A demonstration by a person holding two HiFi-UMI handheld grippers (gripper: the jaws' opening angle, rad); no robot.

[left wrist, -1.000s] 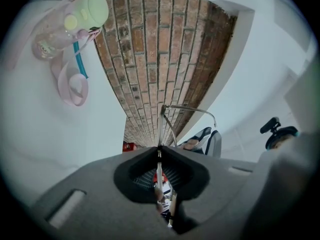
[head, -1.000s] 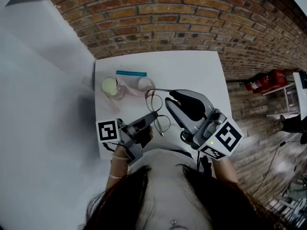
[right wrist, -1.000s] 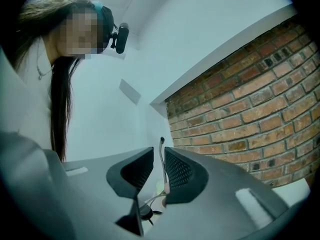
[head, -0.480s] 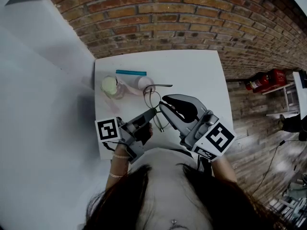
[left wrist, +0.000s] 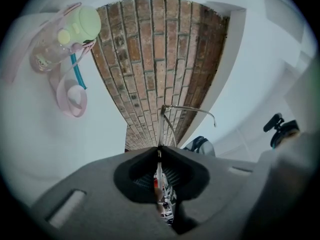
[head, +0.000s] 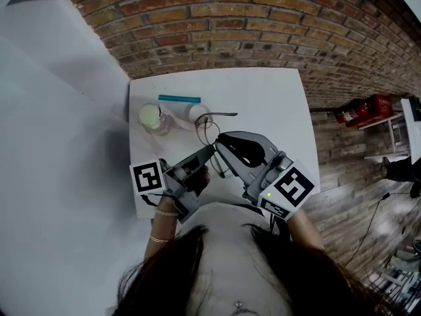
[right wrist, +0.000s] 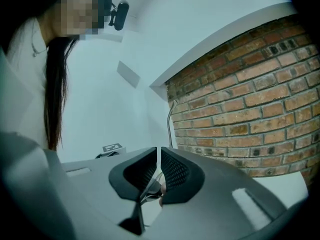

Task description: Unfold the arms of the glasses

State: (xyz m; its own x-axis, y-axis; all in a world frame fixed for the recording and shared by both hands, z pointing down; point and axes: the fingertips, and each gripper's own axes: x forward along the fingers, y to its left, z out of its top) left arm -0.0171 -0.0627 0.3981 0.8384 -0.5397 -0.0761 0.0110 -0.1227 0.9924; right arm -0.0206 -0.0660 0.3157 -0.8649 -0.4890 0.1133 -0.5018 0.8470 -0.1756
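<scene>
Two pinches hold the thin wire-rimmed glasses (head: 220, 115) mid-frame: grey left gripper (head: 212, 149) on the rim, grey right gripper (head: 220, 140) on an arm running upward.

The table (head: 270, 97) stands against the brick wall (head: 230, 25). On its far left corner lies a bottle (head: 151, 118), with a tube (head: 179, 99) just behind it, nearer the wall. The glasses (head: 209, 131) hang over the table's near middle, right of the bottle. The left gripper (head: 212, 149) reaches them from the near left and the right gripper (head: 221, 141) from the near right. The tips meet at the frame, and the right one seems to sit on one arm.
</scene>
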